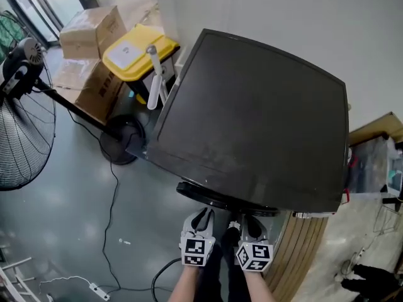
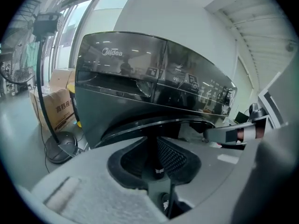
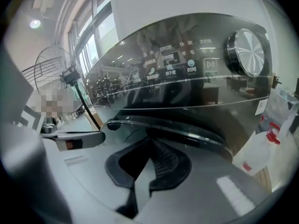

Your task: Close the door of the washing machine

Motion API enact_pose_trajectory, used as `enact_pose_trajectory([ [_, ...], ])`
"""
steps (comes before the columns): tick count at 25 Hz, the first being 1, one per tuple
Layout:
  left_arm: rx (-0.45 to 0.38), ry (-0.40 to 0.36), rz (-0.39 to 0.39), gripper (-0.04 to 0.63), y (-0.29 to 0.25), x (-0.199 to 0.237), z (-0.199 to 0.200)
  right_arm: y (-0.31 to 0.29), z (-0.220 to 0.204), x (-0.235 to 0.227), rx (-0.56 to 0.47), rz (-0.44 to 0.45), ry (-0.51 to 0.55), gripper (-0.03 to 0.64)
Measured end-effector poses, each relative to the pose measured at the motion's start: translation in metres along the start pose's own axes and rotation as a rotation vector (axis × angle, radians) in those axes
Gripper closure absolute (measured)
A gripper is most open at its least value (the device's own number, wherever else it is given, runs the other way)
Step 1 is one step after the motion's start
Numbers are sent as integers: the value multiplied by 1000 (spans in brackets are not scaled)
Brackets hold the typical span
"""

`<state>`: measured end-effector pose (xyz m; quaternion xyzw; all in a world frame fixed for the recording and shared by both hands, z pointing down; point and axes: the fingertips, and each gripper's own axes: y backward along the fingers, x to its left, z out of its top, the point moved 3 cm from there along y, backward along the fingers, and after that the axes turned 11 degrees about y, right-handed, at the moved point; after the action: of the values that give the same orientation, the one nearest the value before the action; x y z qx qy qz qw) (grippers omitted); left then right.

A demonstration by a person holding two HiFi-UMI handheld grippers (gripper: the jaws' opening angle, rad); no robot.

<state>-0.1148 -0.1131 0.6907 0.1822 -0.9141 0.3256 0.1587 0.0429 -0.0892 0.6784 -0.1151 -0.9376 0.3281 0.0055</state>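
Here, left gripper point(image 1: 203, 215) barely parted, right gripper point(image 1: 250, 221) pressed together, both near the washing machine door point(image 1: 211, 199)

Open grey concrete floor point(image 1: 69, 231) at lower left; a black round fan base point(image 1: 123, 142) and the dark glossy washing machine point(image 1: 252, 118) fill the centre.

The washing machine point(image 1: 252, 118) top is hiding its front in the head view; only the door point(image 1: 214, 199) rim is showing beneath. Left of the machine, the fan point(image 1: 19, 137) is running past the edge. Below the machine, my forearms point(image 1: 189, 286) are being cut off.
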Motion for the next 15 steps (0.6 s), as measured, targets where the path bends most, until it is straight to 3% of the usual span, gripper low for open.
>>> enact_pose_trajectory([
  [4, -59, -36, -59, 538, -5, -17, 11, -1, 1, -3, -30, 12, -31, 614],
  [15, -64, -32, -59, 554, -16, -19, 18, -1, 2, -8, -89, 43, -18, 615],
])
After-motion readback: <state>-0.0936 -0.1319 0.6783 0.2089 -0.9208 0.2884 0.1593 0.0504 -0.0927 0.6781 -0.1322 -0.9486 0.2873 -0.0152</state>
